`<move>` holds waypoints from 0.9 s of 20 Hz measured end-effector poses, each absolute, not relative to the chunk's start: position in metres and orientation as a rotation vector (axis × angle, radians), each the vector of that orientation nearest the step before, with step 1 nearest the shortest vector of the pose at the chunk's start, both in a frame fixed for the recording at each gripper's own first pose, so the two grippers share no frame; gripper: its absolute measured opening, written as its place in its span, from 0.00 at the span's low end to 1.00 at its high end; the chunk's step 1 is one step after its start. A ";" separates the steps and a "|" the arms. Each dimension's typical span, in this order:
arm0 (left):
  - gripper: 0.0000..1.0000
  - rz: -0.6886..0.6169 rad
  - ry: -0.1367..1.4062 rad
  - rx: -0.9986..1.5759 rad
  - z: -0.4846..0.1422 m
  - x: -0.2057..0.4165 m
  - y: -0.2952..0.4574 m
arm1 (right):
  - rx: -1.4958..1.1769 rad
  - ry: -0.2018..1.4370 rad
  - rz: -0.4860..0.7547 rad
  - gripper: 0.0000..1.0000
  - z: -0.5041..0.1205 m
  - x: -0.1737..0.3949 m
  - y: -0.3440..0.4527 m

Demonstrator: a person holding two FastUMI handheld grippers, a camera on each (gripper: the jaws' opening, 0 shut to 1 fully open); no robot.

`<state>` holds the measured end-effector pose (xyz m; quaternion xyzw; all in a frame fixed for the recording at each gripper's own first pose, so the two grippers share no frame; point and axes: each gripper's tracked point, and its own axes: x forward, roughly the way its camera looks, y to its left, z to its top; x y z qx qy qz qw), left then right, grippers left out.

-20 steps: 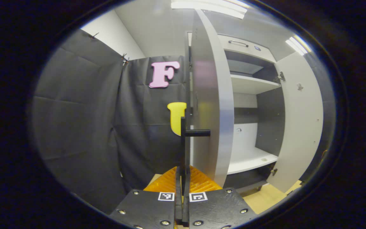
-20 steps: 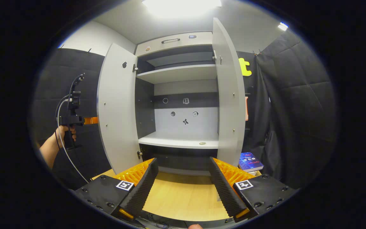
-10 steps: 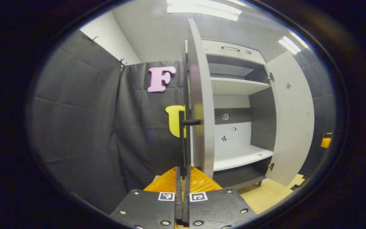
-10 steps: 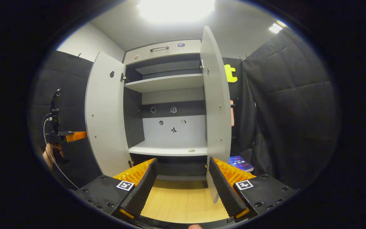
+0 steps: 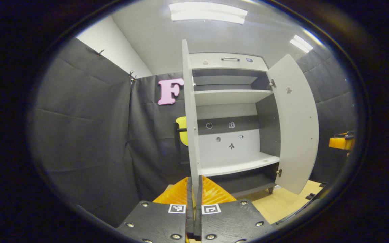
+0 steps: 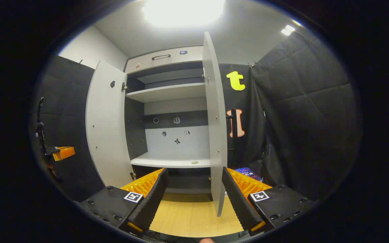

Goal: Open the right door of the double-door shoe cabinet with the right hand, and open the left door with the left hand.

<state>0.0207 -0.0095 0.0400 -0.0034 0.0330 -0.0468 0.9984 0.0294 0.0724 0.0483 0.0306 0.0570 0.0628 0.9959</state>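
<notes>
The shoe cabinet (image 5: 230, 96) stands with both doors swung out, its shelves bare. In the left gripper view the left door (image 5: 189, 111) shows edge-on straight ahead, its dark handle (image 5: 181, 129) on the outer side. The right door (image 5: 297, 128) hangs wide. My left gripper (image 5: 193, 184) is shut with nothing in it, short of the left door. In the right gripper view my right gripper (image 6: 194, 199) is open and holds nothing. It sits in front of the edge-on right door (image 6: 214, 128). The left door (image 6: 106, 125) stands wide, and the left gripper (image 6: 59, 152) hangs apart from it.
Black cloth walls close in on both sides. A book (image 6: 248, 173) lies low beside the cabinet, behind the right door. A light wooden surface (image 6: 187, 216) runs under the cabinet toward me. The right gripper (image 5: 339, 141) peeks in at the far right edge of the left gripper view.
My left gripper has come off the left door's handle and drawn back from it, still shut. The right gripper has shifted too, so the right door now looks edge-on. Both doors stay swung out.
</notes>
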 end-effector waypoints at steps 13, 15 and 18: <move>0.64 0.002 0.074 -0.001 0.038 -0.014 -0.017 | 0.079 0.092 0.097 0.99 0.051 0.017 0.039; 0.87 0.030 0.073 0.008 0.037 -0.014 -0.010 | 0.065 0.086 0.092 0.94 0.052 0.015 0.036; 0.88 0.061 0.080 0.021 0.036 -0.019 -0.003 | 0.065 0.076 0.086 0.99 0.056 0.014 0.033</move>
